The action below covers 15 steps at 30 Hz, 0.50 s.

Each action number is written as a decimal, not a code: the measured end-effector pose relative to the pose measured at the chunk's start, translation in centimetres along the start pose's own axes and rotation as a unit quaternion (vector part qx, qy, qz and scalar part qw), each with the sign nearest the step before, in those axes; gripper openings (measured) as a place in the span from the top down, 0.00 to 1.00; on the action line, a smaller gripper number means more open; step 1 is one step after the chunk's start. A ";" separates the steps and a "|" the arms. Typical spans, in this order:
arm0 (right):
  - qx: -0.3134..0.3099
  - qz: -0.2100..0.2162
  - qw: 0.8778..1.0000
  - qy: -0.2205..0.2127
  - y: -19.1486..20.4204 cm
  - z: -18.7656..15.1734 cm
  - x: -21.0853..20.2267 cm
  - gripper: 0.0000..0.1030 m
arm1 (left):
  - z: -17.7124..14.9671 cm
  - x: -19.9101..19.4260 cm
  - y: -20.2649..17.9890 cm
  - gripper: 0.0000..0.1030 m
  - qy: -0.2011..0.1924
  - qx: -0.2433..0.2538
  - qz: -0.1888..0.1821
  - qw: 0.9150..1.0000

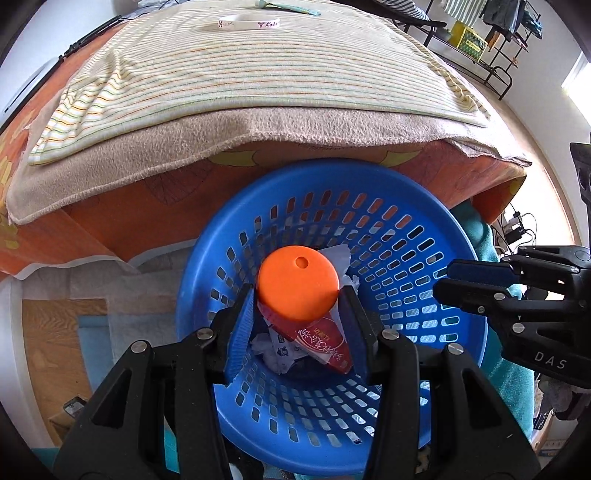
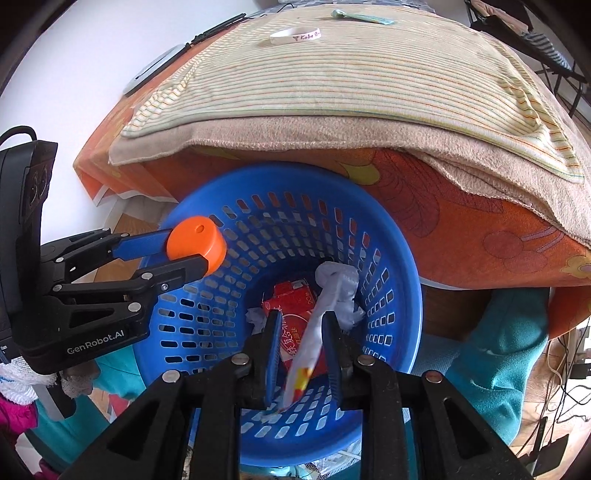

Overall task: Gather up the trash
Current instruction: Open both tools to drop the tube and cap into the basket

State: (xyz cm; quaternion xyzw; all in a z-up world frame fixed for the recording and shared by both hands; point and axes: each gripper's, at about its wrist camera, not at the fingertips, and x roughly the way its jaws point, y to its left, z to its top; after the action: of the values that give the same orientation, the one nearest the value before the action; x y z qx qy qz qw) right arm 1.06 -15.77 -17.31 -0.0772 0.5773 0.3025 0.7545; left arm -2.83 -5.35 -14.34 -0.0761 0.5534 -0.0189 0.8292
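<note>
Two grippers hang over the blue basket (image 1: 424, 192): left gripper (image 1: 299, 295) fingers clamp an orange cap (image 1: 297, 282); right gripper (image 2: 301, 332) fingers stand narrowly apart around a wrapper (image 2: 314, 339) without pinching it.

Basket (image 1: 436, 206) before the bed (image 1: 258, 85); wrappers (image 1: 325, 343) inside; wristband (image 1: 248, 23) atop the bed

- The orange cap (image 1: 298, 282) hides part of the red packet (image 1: 325, 345) in the blue basket (image 1: 424, 206).
- The basket's near rim is hidden behind the left claw (image 1: 299, 314).
- The wristband (image 2: 295, 36) print is partly unreadable.
</note>
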 end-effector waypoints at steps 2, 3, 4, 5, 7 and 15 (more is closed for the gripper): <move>0.002 0.000 1.000 -0.001 -0.1 0.0 0.0 0.77 | 0.0 0.2 0.0 0.55 0.005 -0.001 0.001 1.000; 0.002 0.000 1.000 -0.002 -0.2 -0.1 0.0 0.75 | 0.0 0.3 0.1 0.55 0.008 -0.001 0.001 1.000; 0.002 -0.001 1.000 -0.003 -0.2 -0.1 -0.1 0.74 | -0.1 0.4 0.1 0.55 0.009 -0.002 0.002 1.000; 0.002 -0.001 1.000 -0.004 -0.3 -0.2 -0.2 0.72 | -0.1 0.5 0.1 0.52 0.010 -0.003 0.003 1.000; 0.002 -0.005 1.000 -0.005 -0.2 -0.2 -0.2 0.65 | -0.2 0.6 0.2 0.47 0.013 -0.004 0.003 1.000; 0.000 -0.017 1.000 -0.020 -0.2 -0.1 -0.9 0.35 | -0.3 0.6 0.6 0.47 0.014 -0.007 0.011 1.000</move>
State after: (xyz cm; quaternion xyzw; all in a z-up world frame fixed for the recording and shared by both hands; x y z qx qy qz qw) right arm 0.99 -16.34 -16.53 -0.0814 0.5605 0.2911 0.7710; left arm -2.91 -4.86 -15.10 -0.0754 0.5658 -0.0067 0.8211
